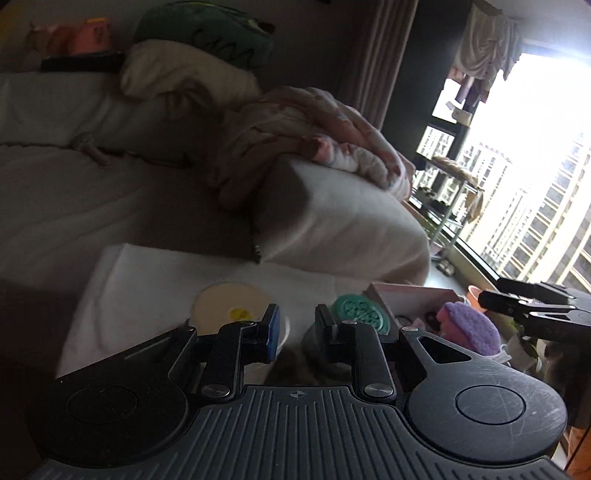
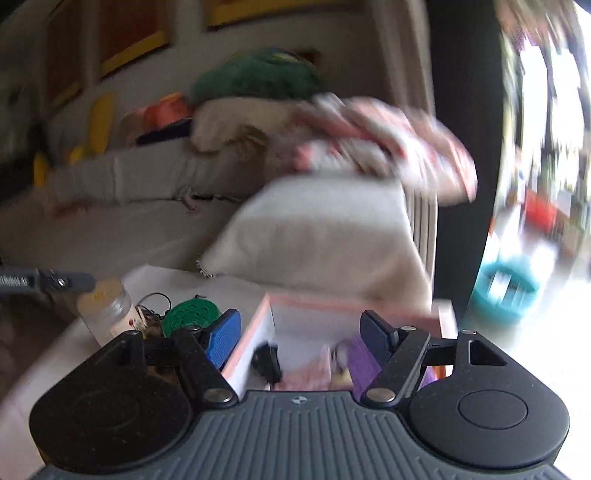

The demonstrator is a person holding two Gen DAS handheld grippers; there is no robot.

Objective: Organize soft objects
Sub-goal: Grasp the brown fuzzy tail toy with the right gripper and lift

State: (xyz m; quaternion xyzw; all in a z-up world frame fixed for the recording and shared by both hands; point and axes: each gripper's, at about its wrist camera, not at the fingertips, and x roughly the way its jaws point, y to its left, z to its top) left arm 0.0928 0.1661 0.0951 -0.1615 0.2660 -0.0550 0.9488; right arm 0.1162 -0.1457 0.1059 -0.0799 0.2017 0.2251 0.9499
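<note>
1. The left gripper (image 1: 297, 328), black with blue pads, hangs over a small white cloth-covered table (image 1: 122, 288); its fingers stand a narrow gap apart and nothing shows between them.
2. At 11 o'clock from those fingertips stands a clear jar with a cream round lid and yellow sticker (image 1: 231, 308), partly hidden behind the left finger (image 1: 271, 332).
3. At 1 o'clock from them sits a green round disc with an embossed pattern (image 1: 358, 310), just beside the right finger.
4. The right gripper (image 2: 301, 338) hovers over an open pink cardboard box with white inner walls (image 2: 255, 332); its fingers are spread wide, pinching nothing.
5. Inside that box, at 5 o'clock from the box's far rim, lies a purple fuzzy soft pad (image 2: 358, 360), partly covered by the right finger. A small black item (image 2: 267, 360) lies at 9 o'clock from the pad; blur hides what it is.
6. In the left wrist view the same purple pad (image 1: 471, 326) sits at 3 o'clock from the green disc, with the right gripper's black fingers (image 1: 517, 304) just above it.
7. Behind the table, at 12 o'clock, a large cream cushion (image 1: 343, 218) rests on a pale sofa (image 1: 74, 192), with a crumpled pink-patterned blanket (image 1: 314, 140) on top.
8. Farther back, at 11 o'clock, a cream pillow (image 1: 184, 74) lies under a dark green plush cushion (image 1: 214, 29).
9. The right wrist view is motion-blurred.
</note>
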